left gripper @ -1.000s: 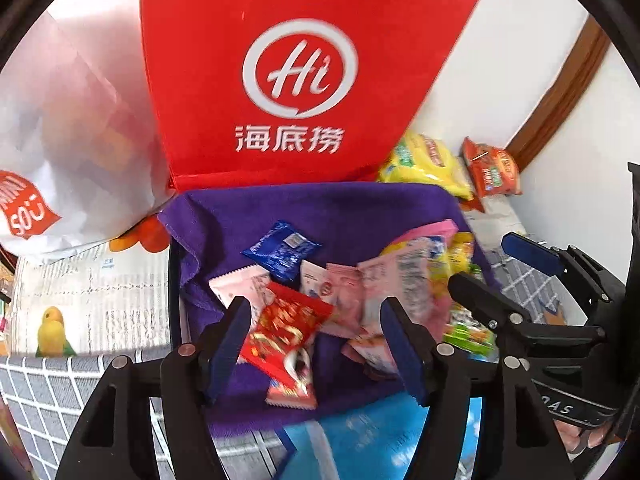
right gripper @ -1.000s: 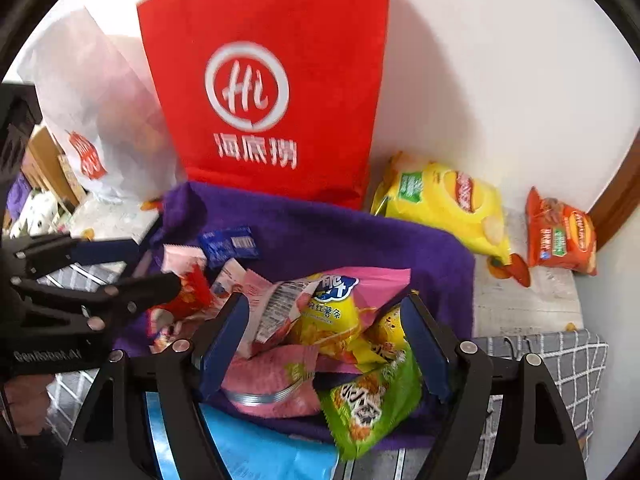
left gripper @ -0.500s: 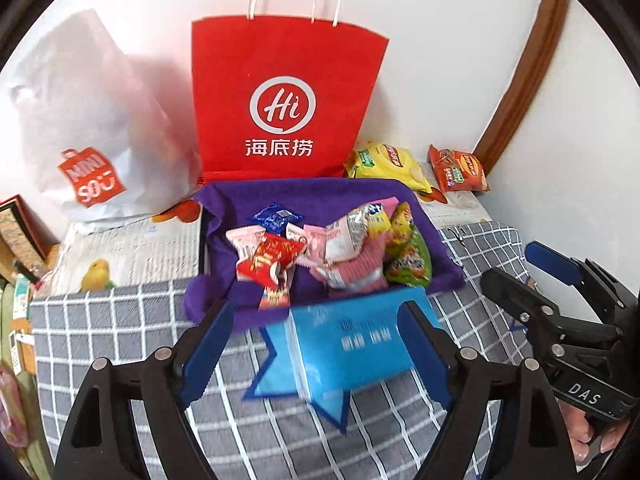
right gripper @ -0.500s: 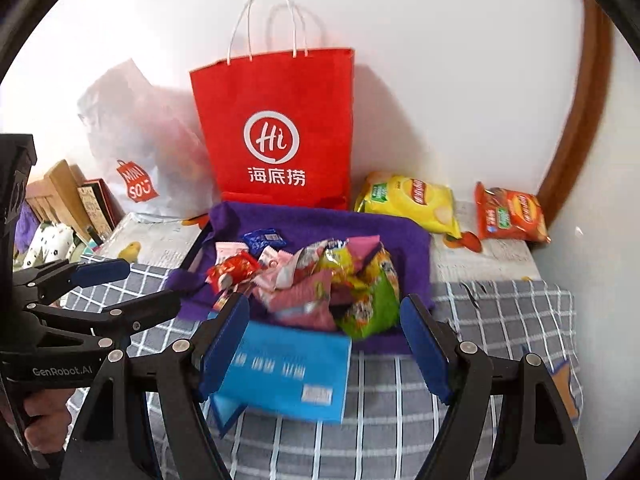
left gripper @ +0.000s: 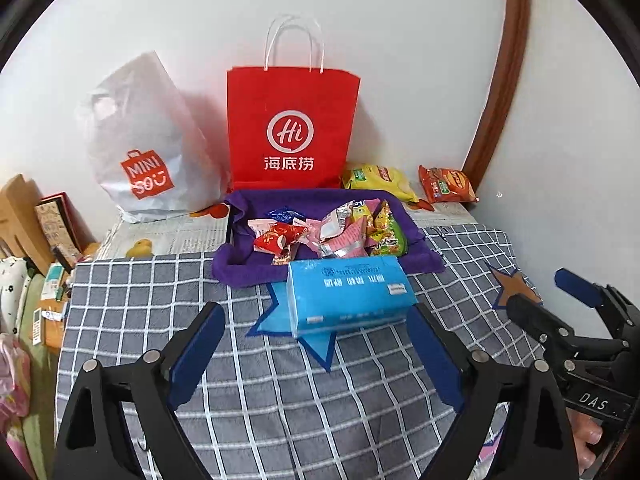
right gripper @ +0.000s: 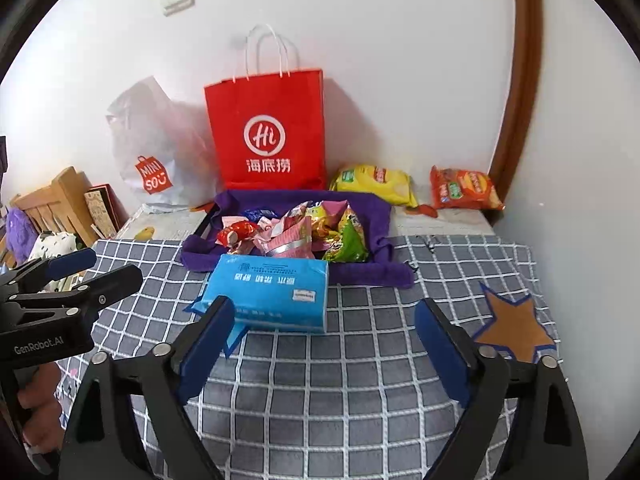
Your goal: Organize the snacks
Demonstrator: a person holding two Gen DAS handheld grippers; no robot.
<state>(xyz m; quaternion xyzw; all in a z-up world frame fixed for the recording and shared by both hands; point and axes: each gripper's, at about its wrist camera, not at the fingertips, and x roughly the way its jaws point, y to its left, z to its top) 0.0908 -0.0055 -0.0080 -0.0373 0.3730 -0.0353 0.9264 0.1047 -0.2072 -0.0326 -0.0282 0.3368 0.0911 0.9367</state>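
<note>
Lying beyond both opening, empty grippers: snack pile point(left gripper: 328, 228) in purple tray point(left gripper: 240, 272).

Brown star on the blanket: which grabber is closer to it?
Right. The right gripper hangs just left of the brown star; the left gripper is far off to the left. Both jaws are opening, empty.

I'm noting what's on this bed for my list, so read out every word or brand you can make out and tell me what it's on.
"Hi" and "海底捞": red paper bag.
"MINI SO": white plastic bag.
"DAS": body of the right gripper.
"GenRobot.AI": body of the left gripper.
Blue tissue pack: white print, upside down and too small to read.
Snack packets in the purple-lined tray, yellow chip bag and orange packet: print too blurred to read.
</note>
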